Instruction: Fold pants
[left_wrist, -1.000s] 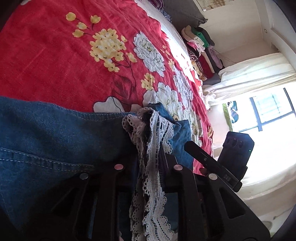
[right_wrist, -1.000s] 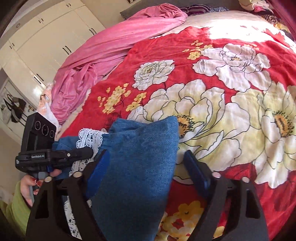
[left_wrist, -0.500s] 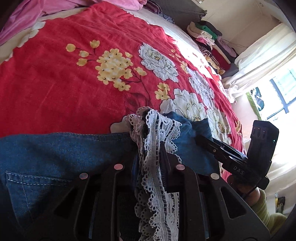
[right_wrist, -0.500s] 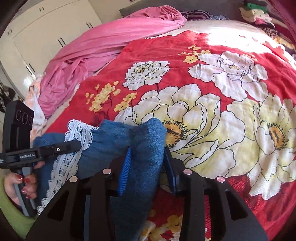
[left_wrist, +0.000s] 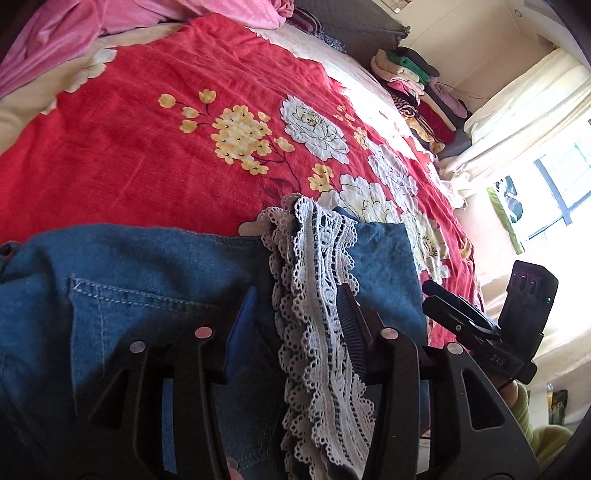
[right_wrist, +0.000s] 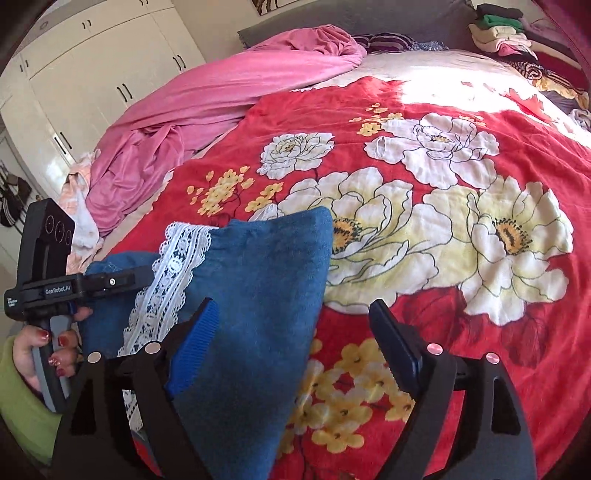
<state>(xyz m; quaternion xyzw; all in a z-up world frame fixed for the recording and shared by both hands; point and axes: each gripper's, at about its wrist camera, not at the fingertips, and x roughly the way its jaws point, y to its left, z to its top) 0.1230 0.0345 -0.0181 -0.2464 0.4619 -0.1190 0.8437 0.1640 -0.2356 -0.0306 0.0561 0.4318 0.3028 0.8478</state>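
The blue denim pants lie folded on the red floral bedspread, with a white lace hem draped over the fold. My left gripper is opening; the lace and denim hang loosely between its spread fingers. In the right wrist view a folded denim leg sits between the fingers of my right gripper, whose jaws are opening wide. The cloth leans on the left blue pad and stands clear of the right one. A hand with red nails holds the left gripper's handle.
A pink blanket is heaped at the bed's far left, near white wardrobe doors. A stack of folded clothes sits at the far corner by the curtain and window. The bedspread stretches ahead of the pants.
Both grippers went from pinching the cloth to spread jaws: the right released the denim leg, the left loosened on the lace. Both drew back and up slightly.
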